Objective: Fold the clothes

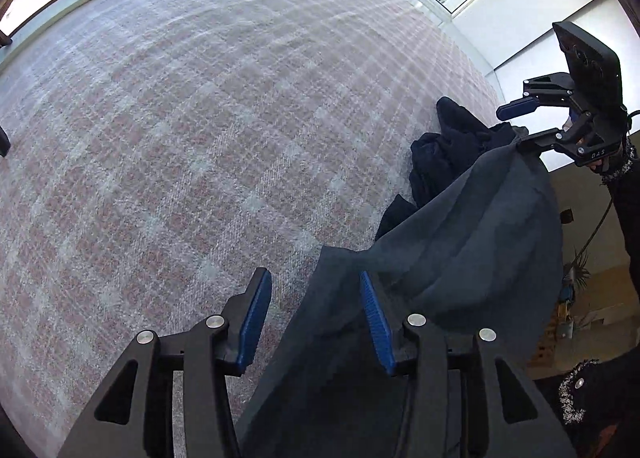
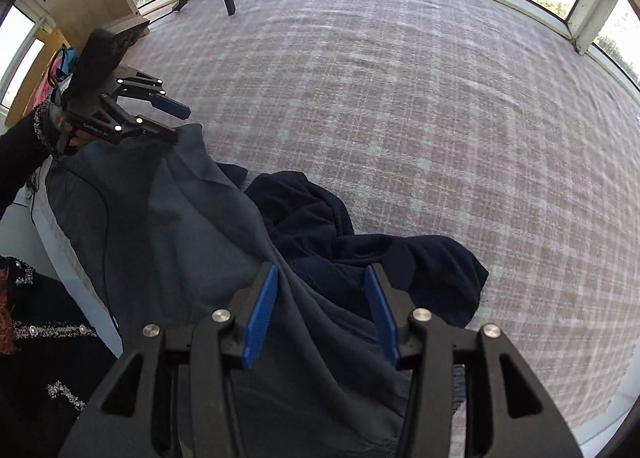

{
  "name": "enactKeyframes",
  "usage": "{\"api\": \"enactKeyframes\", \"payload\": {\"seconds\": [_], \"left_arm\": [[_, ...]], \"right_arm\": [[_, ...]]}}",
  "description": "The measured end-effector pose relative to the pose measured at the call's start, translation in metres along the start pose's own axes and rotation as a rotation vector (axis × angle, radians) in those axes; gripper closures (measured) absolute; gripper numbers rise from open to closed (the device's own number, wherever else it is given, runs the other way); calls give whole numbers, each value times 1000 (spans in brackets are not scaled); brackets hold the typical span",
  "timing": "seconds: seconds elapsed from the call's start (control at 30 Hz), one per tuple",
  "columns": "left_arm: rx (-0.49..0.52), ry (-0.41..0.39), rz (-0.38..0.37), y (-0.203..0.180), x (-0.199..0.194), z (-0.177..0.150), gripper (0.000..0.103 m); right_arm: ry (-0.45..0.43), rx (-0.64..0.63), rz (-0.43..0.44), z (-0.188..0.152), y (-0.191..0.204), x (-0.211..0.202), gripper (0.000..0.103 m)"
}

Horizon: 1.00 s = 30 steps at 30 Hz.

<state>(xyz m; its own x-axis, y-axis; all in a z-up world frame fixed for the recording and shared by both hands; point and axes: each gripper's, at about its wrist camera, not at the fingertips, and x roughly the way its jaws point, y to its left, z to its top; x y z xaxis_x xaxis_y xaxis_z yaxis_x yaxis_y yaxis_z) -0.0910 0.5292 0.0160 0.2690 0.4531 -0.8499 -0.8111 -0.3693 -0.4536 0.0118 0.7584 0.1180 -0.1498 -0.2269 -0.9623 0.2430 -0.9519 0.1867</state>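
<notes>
**A:** The left gripper point(image 1: 314, 276) is standing wide, its pads point(image 1: 252, 322) well apart. The grey garment point(image 1: 480, 226) is running past the right-hand pad, not being pinched between the two.

**B:** The right gripper point(image 2: 322, 270) is doing the same. Its fingers are gaping, and the cloth is passing through the gap and sagging below it.

**A:** So the garment is hanging in the air between the two grippers, apparently draped over one finger of each. Those far fingertips are small in the fisheye, so I'm only guessing that nothing is clamping it.

**B:** Then slipping is the main risk. With nothing closing on the fabric, any tilt or quick swing is likely sending it off a finger.

**A:** And it would be dropping onto the navy garment point(image 2: 312, 214), which is lying crumpled on the plaid cover point(image 2: 400, 98) just beside it. The two would be tangling together.

**B:** Closing blind is risky too. The cloth is bunching in folds near the pads, so a jaw could be catching several layers and spoiling a clean edge.

**A:** The slack middle is also trailing low and could be dragging the navy one along.
</notes>
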Motion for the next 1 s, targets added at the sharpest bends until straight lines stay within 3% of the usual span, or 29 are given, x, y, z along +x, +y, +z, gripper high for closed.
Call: {"api": "enactKeyframes", "payload": {"seconds": [0.07,0.2,0.27,0.3,0.33,0.5,0.63,0.7,0.8,0.87,1.0], "left_arm": [[1,25,-58,2,6,4,55],[53,61,-88,-5,13,3,57],[64,64,-85,-6,15,2,75],[66,42,-80,-6,11,-1,100],[68,17,-76,-7,7,-4,103],[63,-74,-18,-5,-12,-12,103],[49,-127,51,-3,-27,-15,102],[42,-154,85,-1,-34,-16,102],[11,-201,118,6,-50,-18,100],[-25,-247,129,14,-67,-22,98],[-47,-303,164,11,-103,-43,98]], "right_arm": [[10,-30,50,7,5,6,58],[50,-89,119,11,15,22,57],[69,-102,139,13,17,30,57],[76,-105,150,13,17,34,57],[82,-106,161,14,17,38,57],[99,-111,182,15,21,48,57],[81,-135,96,14,18,49,64],[12,-66,107,14,10,33,63],[-220,89,105,-7,-11,-24,62],[-354,198,112,-40,-26,-62,61],[-472,378,59,-120,-50,-96,61]]}}
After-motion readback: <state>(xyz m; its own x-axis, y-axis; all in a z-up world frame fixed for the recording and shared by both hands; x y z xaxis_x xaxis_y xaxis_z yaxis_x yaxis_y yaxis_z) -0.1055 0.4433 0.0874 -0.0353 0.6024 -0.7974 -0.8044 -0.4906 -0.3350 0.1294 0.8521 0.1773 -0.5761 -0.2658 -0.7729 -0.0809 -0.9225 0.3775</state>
